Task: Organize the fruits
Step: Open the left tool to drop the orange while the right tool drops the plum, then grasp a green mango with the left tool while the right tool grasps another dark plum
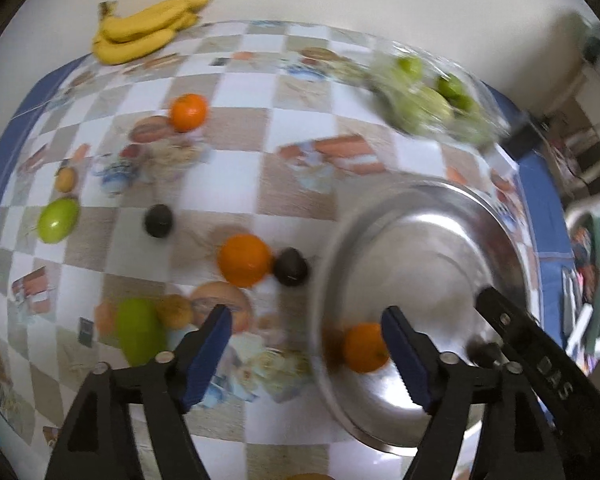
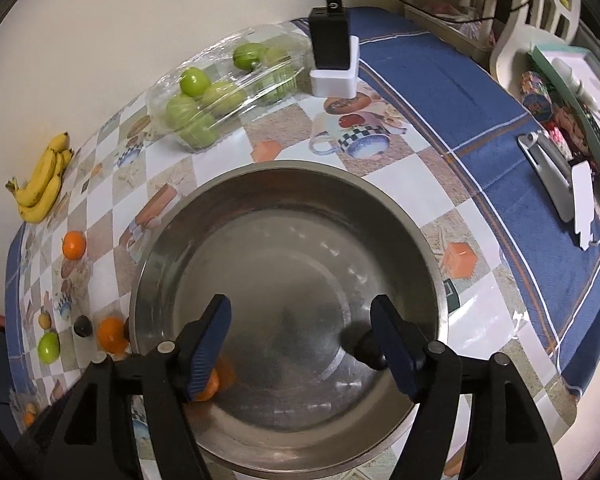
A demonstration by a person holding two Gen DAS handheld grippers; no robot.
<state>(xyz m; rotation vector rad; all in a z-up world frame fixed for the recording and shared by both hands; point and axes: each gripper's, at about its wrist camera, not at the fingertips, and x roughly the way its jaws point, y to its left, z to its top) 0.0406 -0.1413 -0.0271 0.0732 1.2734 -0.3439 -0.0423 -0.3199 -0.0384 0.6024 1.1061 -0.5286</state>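
Both tongs spread, empty: left tongs [image 1: 306,350], right tongs [image 2: 300,336]. Only right view shows black charger [image 2: 330,38] beyond bowl [image 2: 172,240]; bananas [image 2: 40,188] far left, tips pointing away.

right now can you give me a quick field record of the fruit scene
bowl: steel bowl on the checked tablecloth
in bowl: one orange, one dark fruit
loose on table: bananas, two oranges, two dark fruits, green fruits
packed: green fruits in clear wrapped tray
left hand-held gripper: open, empty
right hand-held gripper: open, empty, over bowl
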